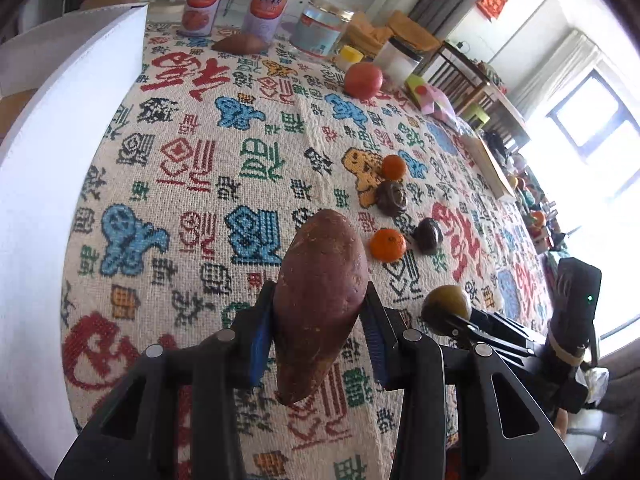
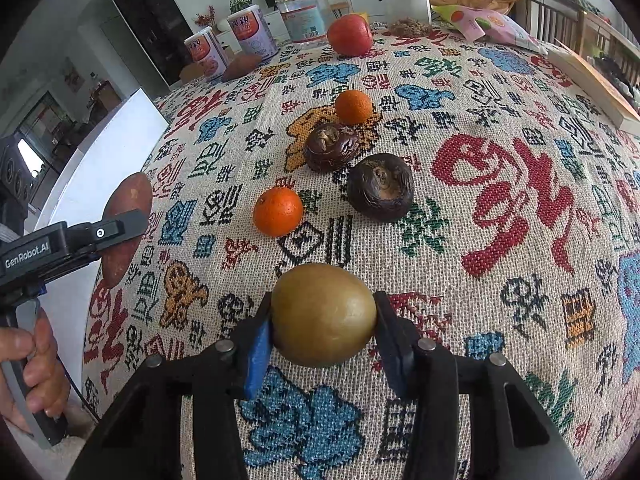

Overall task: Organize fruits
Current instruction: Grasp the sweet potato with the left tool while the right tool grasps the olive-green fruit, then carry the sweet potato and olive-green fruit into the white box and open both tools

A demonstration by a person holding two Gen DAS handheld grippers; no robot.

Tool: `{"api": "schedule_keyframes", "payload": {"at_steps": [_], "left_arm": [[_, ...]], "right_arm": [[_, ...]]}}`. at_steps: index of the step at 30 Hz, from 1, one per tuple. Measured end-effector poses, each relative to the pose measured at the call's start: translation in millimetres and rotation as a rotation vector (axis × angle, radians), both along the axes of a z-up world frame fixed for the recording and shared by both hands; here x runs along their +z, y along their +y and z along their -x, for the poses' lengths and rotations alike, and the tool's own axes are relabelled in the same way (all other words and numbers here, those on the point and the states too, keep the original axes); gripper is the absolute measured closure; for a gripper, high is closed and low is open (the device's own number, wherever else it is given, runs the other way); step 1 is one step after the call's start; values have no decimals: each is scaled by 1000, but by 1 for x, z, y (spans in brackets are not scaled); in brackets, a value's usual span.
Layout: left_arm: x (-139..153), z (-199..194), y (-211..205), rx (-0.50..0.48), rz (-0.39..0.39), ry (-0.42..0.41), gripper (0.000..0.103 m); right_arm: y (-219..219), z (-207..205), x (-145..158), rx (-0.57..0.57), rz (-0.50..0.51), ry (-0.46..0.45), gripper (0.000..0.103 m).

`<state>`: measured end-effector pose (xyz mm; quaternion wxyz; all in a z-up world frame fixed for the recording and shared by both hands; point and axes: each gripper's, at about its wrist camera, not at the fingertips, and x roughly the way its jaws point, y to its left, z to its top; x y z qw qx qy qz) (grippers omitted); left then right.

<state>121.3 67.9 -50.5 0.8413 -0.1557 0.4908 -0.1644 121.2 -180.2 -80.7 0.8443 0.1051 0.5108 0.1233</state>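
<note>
My left gripper is shut on a reddish-brown sweet potato, held above the patterned tablecloth; it also shows in the right wrist view. My right gripper is shut on a round olive-green fruit, also seen in the left wrist view. On the cloth ahead lie two small oranges, two dark brown round fruits, a red apple and a second sweet potato.
Two printed cans, a clear jar, a clear lidded container and a snack bag stand at the far edge. A white box flanks the table's left. A book lies far right.
</note>
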Motion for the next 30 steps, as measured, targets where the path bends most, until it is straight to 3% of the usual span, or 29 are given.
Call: {"api": "schedule_keyframes", "payload": {"at_steps": [4,8,11,15,18,21,25,30], "left_arm": [[41,40,7,-51,87,-54,62],[94,71,38,-20,222,-138,62],[125,86,77,39,292,-187,62],[145,98,141,156,275,-229,62],[140,97,193,298,186,-231,62],[117,95,238,444,74,-184,62],[72,97,282,575,-7,-84,62],[30,103,305,644,-58,12,61]], "right_arm": [[-8,16,21,-17,-34,-29,56],[0,22,61,7,-114,-83,57],[30,17,97,74,-167,-129,57],[109,14,135,233,-230,-172,56],[182,19,147,386,-275,-158,56],[258,28,144,539,-305,-103,56],[340,49,127,702,-236,-75,56],[402,58,97,790,-139,-52,56]]}}
